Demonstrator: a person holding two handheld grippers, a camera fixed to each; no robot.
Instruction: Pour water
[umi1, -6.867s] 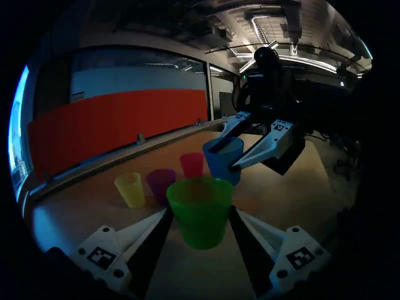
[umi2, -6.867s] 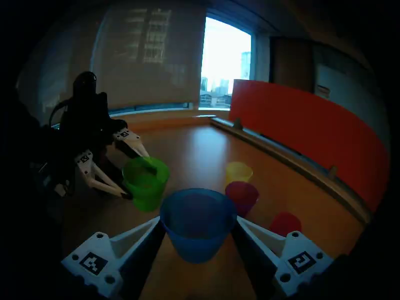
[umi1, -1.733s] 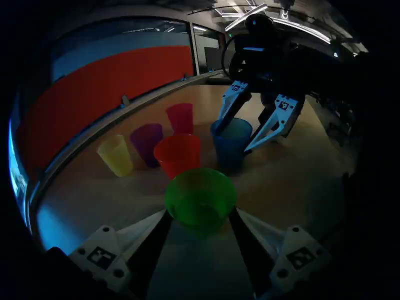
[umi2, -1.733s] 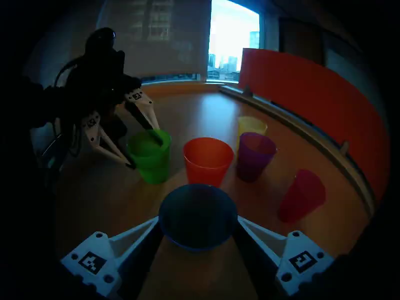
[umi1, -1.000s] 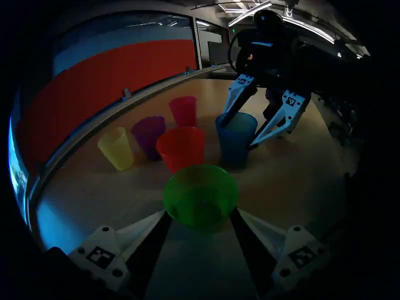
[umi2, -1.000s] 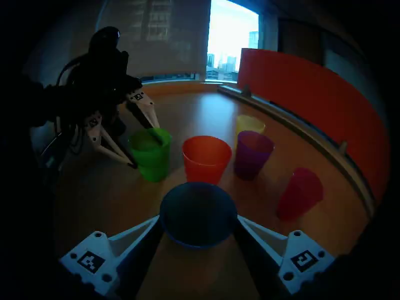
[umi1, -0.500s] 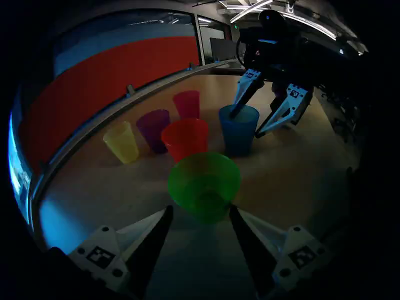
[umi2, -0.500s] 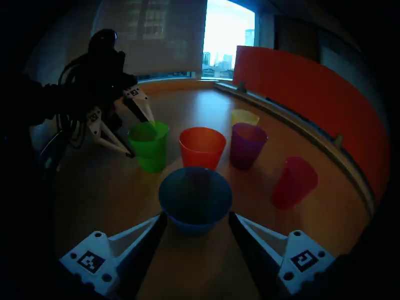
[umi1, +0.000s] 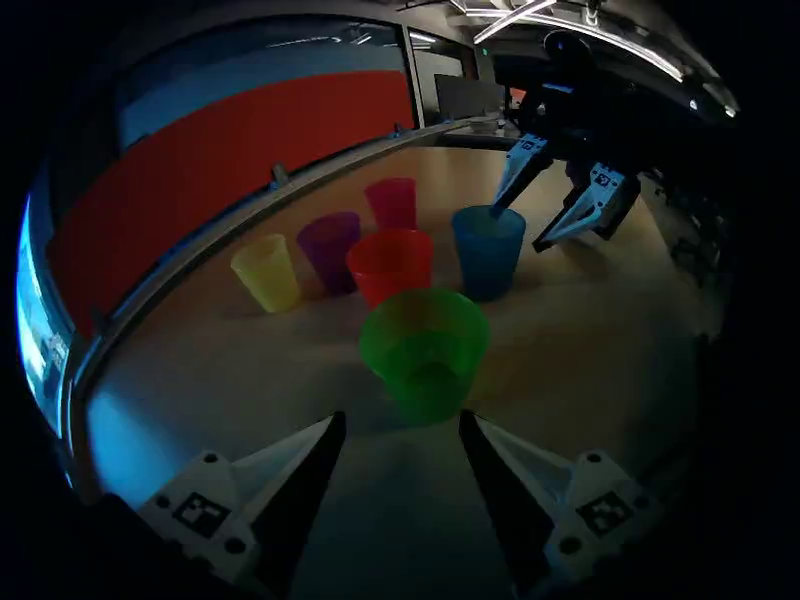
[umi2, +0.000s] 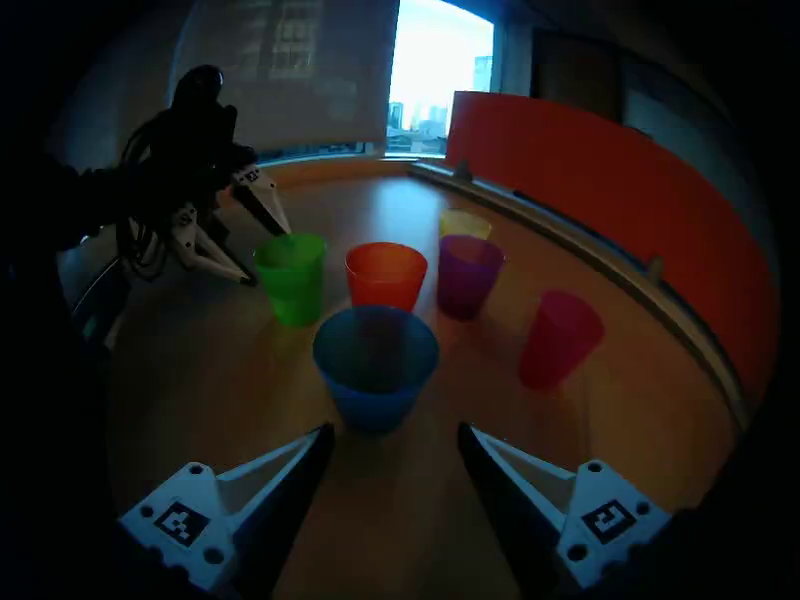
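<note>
My jaws stood wide open on both sides, holding nothing. Left gripper (umi1: 400, 425) sat just short of the green cup (umi1: 425, 350), right gripper (umi2: 395, 432) just short of the blue cup (umi2: 375, 365). Both cups stood upright on the table (umi1: 600, 330), near an orange cup (umi1: 390, 265), a purple cup (umi1: 330, 250), a yellow cup (umi1: 266, 272) and a pink cup (umi1: 392, 202).

Purple cup (umi2: 468, 275) hides most of the yellow cup (umi2: 463, 221).

No legible words, brands or numbers, square black-and-white coded markers (umi1: 203, 515) on the finger bases of the left hand-held gripper (umi1: 400, 425), same kind of coded markers (umi2: 182, 522) on the right hand-held gripper (umi2: 395, 432), patterns not readable as characters
</note>
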